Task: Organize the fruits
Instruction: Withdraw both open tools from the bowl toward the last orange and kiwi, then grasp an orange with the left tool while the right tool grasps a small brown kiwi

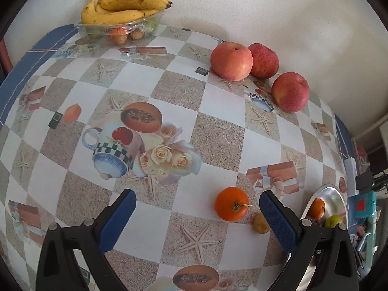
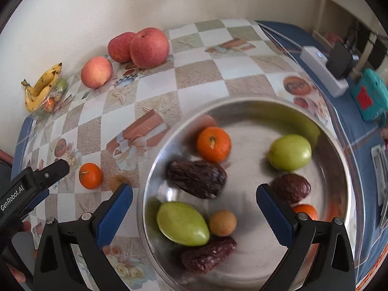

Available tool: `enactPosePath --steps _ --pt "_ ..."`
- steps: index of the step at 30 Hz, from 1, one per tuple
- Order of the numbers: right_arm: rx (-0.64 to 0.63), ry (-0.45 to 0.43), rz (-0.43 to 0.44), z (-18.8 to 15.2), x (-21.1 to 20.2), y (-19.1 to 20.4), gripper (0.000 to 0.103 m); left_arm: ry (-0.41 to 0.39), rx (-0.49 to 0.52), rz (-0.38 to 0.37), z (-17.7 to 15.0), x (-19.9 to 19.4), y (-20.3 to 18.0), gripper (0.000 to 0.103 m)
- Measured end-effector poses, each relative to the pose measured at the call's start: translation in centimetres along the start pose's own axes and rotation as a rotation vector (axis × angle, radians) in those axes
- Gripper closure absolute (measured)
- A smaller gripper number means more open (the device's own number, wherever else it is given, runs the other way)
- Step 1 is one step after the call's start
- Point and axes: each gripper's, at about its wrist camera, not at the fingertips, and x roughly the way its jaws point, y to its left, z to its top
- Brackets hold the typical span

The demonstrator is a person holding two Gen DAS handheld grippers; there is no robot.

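Note:
My left gripper (image 1: 197, 192) hangs open over the patterned tablecloth. A loose orange (image 1: 231, 203) lies between its fingers, close to the right one, and nothing touches it. A small brown fruit (image 1: 261, 223) lies beside that finger. My right gripper (image 2: 194, 189) is open above the metal bowl (image 2: 242, 100) and holds nothing. The bowl holds an orange (image 2: 213, 144), two green fruits (image 2: 289, 152), several dark dates (image 2: 196, 178) and a round tan fruit (image 2: 222, 223), all slightly blurred. The left gripper (image 2: 55, 169) shows at the left, near the loose orange (image 2: 90, 175).
Three red apples (image 1: 231, 61) sit by the back wall. A clear tray (image 1: 116, 28) with bananas (image 1: 121, 7) stands at the far left corner. A white power strip (image 2: 322, 70) and a teal device (image 2: 368, 97) lie beyond the bowl on the right.

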Motion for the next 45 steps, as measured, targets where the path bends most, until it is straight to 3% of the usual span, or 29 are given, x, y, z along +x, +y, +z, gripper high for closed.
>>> enactPosePath --steps 6,9,13,15,29,32,45 --pt "-0.059 -0.013 -0.024 0.8 0.0 1.7 0.001 0.027 -0.008 -0.033 0.0 0.9 -0.3 0.003" --pt "-0.074 -0.01 -0.025 0.9 0.2 2.2 0.001 0.046 -0.002 -0.058 -0.1 1.4 -0.6 0.015" --pt "-0.084 -0.002 -0.023 1.0 0.4 2.6 0.001 0.044 0.008 -0.097 -0.3 1.4 -1.1 0.02" --pt "-0.087 0.003 -0.024 0.9 0.5 2.7 0.001 0.048 0.016 -0.11 -0.3 1.5 -1.3 0.034" --pt "-0.096 0.012 -0.026 0.8 0.7 3.0 0.001 0.084 0.023 -0.127 -0.9 2.5 -2.1 0.053" --pt "-0.102 0.014 -0.028 0.7 0.7 3.1 0.001 0.079 0.026 -0.132 -0.9 2.3 -2.1 0.063" --pt "-0.102 0.02 -0.03 0.7 0.9 3.0 0.001 0.091 -0.001 -0.117 -1.0 2.1 -1.5 0.065"
